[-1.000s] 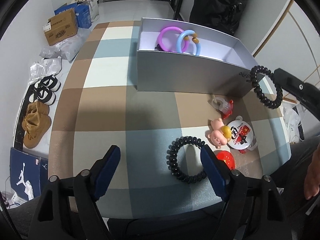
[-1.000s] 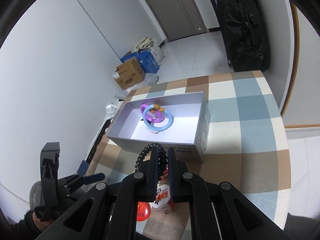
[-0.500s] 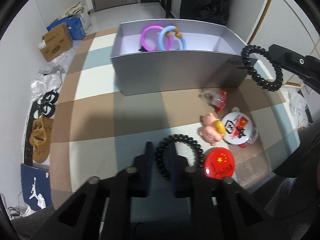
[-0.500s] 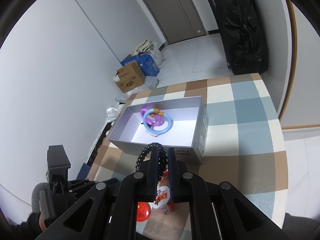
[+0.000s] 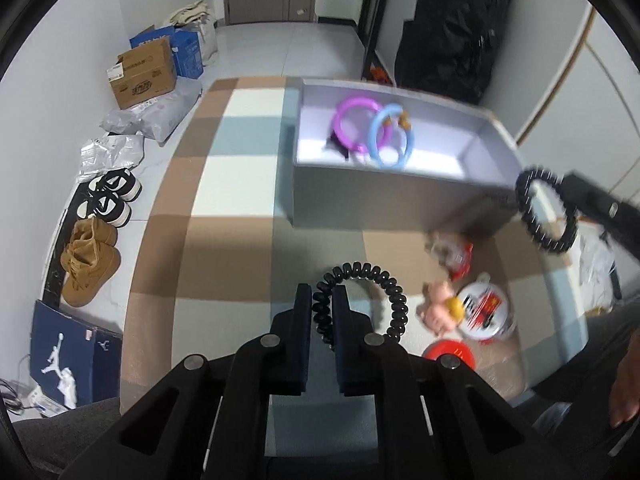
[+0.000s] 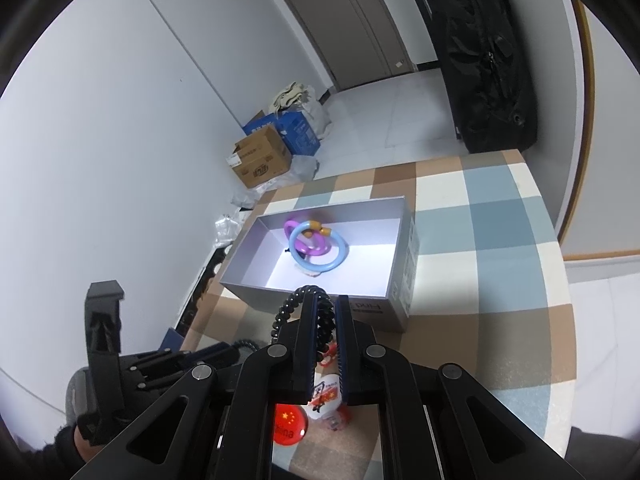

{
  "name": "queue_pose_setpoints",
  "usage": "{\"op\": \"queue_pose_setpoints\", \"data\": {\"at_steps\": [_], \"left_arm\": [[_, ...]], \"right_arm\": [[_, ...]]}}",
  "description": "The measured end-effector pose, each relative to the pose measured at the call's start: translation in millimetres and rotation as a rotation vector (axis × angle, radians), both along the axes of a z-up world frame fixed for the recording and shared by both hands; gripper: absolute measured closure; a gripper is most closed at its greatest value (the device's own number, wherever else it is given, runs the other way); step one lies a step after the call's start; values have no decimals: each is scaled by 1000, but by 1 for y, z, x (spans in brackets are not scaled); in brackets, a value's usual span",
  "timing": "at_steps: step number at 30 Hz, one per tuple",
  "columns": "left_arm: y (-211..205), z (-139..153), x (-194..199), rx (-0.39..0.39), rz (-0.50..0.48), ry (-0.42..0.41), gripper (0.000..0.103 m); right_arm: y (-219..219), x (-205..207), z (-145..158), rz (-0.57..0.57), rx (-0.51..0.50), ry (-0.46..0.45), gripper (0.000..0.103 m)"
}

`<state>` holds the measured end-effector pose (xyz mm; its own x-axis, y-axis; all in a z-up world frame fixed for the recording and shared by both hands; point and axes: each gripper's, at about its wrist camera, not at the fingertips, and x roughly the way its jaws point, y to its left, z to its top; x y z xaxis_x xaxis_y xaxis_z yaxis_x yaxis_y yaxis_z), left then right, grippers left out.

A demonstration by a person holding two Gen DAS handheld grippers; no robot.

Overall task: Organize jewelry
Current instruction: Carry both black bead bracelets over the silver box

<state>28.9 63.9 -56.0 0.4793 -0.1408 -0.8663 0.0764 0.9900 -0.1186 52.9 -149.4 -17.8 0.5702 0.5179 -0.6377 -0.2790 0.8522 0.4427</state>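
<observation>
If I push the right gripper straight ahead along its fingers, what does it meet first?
Likely the near wall of the grey box, directly beyond the right gripper, which is shut on a black spiral band. Depth is unclear; it might clear the rim.

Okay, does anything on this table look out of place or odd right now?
Nothing looks damaged or spilled. The pink pig figurine, red round badge and white round badge lie loosely heaped on the checked tablecloth, outside the grey open box.
</observation>
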Motion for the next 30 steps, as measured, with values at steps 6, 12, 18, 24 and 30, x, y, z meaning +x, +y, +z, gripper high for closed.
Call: {"op": "queue_pose_setpoints", "data": {"at_steps": [6,12,18,24,30], "left_arm": [[10,24,7,-113,79,-116,97],[17,40,27,-187,123,-163,97],[4,46,50,-197,94,-166,97],[-17,42,69,-190,26,-163,97],[-20,35,81,-185,32,-124,97]], "right_arm": [[1,3,7,-2,11,-23,95],[-5,15,20,-26,36,-69,95],[-8,37,24,-44,55,-66,95],[-6,59,18,-69,68,-36,95],[0,74,10,-76,30,-13,95]]}}
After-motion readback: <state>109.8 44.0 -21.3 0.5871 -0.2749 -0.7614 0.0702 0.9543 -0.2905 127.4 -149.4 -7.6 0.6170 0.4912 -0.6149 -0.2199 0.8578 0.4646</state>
